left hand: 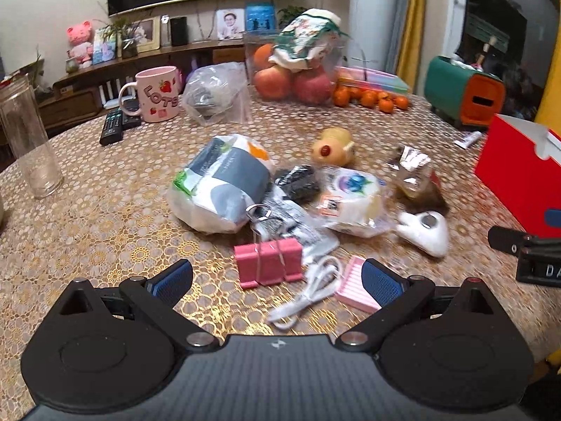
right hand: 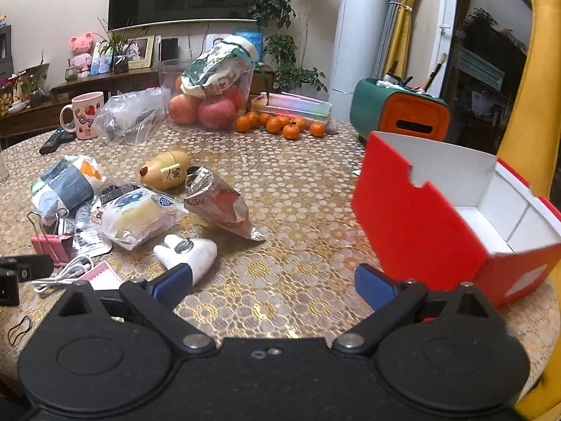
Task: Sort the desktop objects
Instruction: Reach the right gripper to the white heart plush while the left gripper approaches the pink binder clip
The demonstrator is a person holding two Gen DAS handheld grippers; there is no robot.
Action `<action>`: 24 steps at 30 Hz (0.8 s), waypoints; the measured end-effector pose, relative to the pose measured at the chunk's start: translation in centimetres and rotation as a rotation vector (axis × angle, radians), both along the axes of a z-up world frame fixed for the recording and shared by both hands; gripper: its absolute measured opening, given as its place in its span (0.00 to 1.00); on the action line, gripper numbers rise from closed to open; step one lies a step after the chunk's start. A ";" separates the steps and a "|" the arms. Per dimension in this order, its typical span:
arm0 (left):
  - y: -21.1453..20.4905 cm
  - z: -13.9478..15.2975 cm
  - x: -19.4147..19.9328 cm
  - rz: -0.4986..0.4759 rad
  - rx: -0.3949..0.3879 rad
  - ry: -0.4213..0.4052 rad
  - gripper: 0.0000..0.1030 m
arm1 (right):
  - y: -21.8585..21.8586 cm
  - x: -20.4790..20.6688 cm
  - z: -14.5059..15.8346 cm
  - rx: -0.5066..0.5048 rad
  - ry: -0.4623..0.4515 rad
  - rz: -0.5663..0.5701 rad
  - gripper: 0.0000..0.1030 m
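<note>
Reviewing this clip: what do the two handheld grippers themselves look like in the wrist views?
Both look alike: the left gripper and right gripper have a matte black body with two round black discs, angled black link arms on silver pivot pins, and blue textured pads. The left body shows a carbon-weave surface with a small pale emblem. No cables, hands or sleeves show.

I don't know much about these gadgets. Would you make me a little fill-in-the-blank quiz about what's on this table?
1. The big binder clip near the left gripper is coloured ____.
2. The open red box by the right gripper has nothing inside and its lining is ____.
3. The pink mug has ____ printed on it as decoration.
4. Both grippers have their jaws ____, holding nothing.

Missing words: pink; white; strawberries; open
</note>
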State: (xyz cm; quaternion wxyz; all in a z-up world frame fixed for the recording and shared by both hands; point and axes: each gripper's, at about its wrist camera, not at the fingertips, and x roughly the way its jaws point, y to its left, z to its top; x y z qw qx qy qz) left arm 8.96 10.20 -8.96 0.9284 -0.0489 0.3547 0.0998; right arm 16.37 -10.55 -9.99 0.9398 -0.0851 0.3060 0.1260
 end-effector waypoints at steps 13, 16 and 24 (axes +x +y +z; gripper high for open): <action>1.8 -1.9 2.6 0.054 -0.035 0.024 0.99 | 3.9 2.5 -2.5 -0.023 0.037 0.081 0.93; 1.9 -2.2 2.9 0.058 -0.038 0.026 0.96 | 4.4 2.9 -2.9 -0.028 0.045 0.090 0.91; 2.0 -2.7 3.5 0.051 -0.046 0.035 0.81 | 5.2 3.9 -3.6 -0.009 0.075 0.099 0.87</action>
